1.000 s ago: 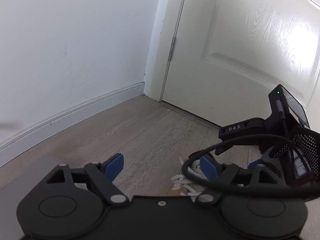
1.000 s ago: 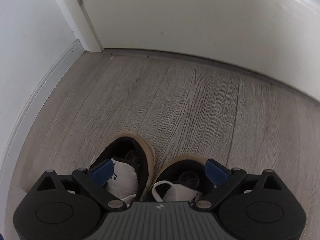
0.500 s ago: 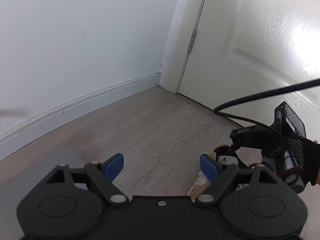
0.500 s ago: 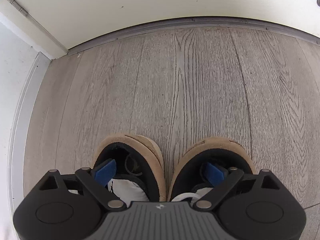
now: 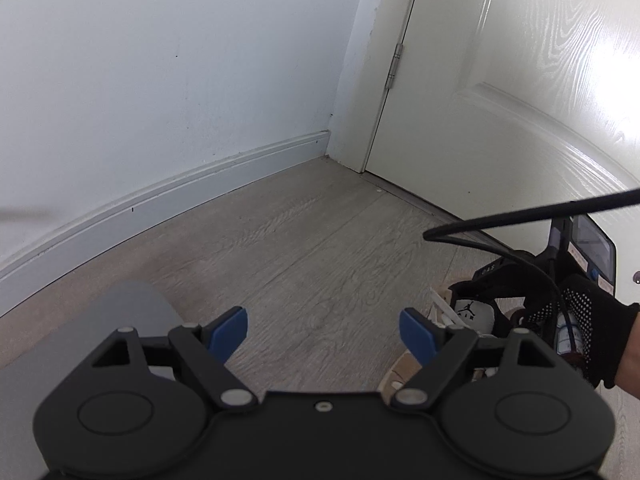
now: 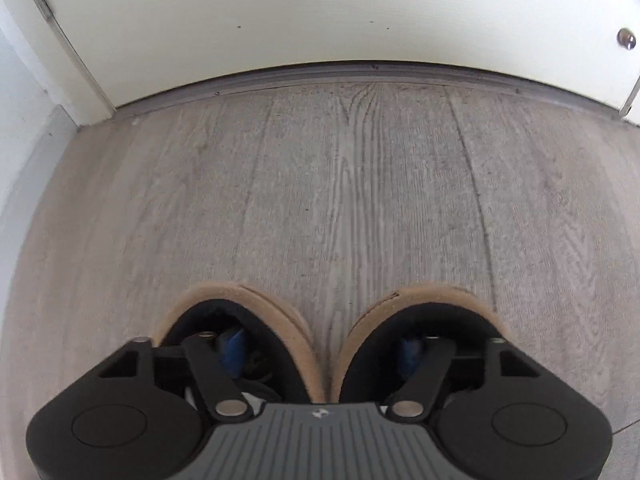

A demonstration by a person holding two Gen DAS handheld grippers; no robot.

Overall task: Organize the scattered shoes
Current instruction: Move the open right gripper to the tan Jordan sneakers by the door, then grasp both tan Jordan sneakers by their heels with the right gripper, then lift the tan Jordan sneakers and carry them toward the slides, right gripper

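Note:
Two tan suede sneakers with black linings stand side by side on the wood floor, heels toward the door: the left shoe [image 6: 276, 320] and the right shoe [image 6: 424, 300]. My right gripper [image 6: 320, 350] hangs over them, open, with one blue fingertip [image 6: 232, 346] down inside the left shoe's opening and the other inside the right shoe's. The shoes' inner walls lie between the fingers. In the left wrist view the same pair [image 5: 474, 312] shows its white tongue under the right gripper [image 5: 500, 280], which a black-gloved hand [image 5: 592, 320] holds. My left gripper [image 5: 322, 332] is open over bare floor.
A white door [image 6: 320, 12] with its threshold strip stands just beyond the shoes, a door stop [image 6: 626, 38] at its right. A white wall and skirting board [image 5: 168, 196] run along the left. A grey flat object [image 5: 120, 320] lies at lower left. A black cable [image 5: 520, 216] crosses.
My right gripper has come down and forward over the shoes, so its fingertips now sit inside the two openings. The left gripper has drawn away from the shoes, still open.

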